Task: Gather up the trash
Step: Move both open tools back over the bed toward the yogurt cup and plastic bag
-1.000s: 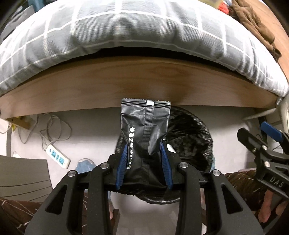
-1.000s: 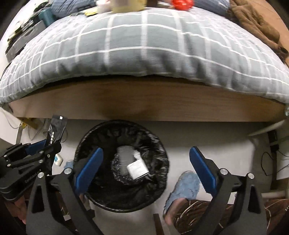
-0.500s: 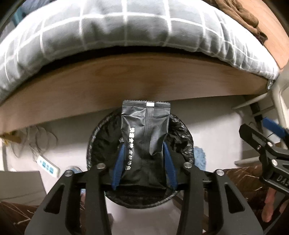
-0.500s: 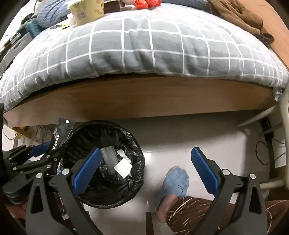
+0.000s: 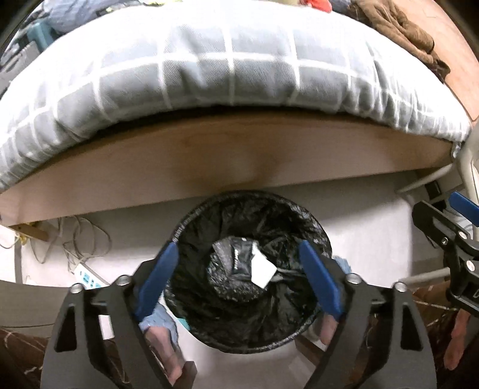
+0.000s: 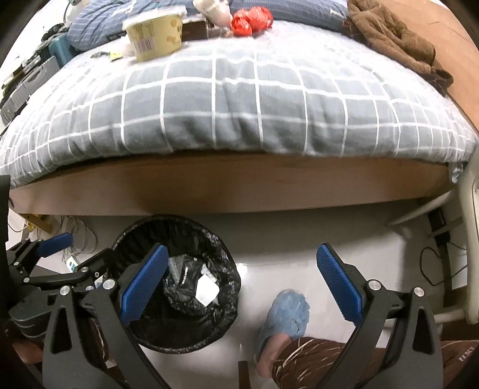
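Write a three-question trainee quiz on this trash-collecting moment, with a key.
1. True or false: the black snack packet lies inside the trash bin.
2. Which item sits on the bed: (a) red wrapper, (b) power strip, (c) blue slipper?
3. What do the left gripper and the right gripper hold?

Key:
1. True.
2. a; the power strip and blue slipper are on the floor.
3. Nothing; the left jaws are opening over the bin, the right stand open and empty.
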Demonstrator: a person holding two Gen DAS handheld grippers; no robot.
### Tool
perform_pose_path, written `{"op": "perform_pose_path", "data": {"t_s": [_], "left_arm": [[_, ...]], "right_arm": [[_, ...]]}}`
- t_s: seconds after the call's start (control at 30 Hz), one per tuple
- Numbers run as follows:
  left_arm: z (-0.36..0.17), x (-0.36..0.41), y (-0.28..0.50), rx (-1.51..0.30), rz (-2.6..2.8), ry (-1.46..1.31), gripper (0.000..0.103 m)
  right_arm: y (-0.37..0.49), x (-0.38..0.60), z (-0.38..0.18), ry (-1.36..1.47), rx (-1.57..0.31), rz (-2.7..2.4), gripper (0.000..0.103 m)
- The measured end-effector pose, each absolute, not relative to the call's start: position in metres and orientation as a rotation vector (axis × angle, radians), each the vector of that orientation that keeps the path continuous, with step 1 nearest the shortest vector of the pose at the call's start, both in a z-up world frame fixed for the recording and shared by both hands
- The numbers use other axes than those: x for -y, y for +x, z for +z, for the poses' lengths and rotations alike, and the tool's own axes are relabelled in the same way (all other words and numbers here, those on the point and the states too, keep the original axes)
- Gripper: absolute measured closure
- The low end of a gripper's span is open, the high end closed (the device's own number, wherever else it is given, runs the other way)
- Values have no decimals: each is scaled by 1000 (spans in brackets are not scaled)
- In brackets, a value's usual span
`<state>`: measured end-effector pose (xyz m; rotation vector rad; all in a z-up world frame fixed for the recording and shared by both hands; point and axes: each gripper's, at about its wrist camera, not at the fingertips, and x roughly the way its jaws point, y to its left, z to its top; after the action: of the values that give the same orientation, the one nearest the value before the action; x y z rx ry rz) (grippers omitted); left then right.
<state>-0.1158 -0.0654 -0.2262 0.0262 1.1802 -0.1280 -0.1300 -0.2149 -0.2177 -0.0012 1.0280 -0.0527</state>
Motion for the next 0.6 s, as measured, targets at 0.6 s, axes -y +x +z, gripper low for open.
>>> {"op": "perform_pose_path", "data": {"t_s": [0.6], "left_arm": [[-136,40,-112,-974,-34,-1,6]], "right_arm": [[-127,195,-139,-12,-806,-9,8]]}}
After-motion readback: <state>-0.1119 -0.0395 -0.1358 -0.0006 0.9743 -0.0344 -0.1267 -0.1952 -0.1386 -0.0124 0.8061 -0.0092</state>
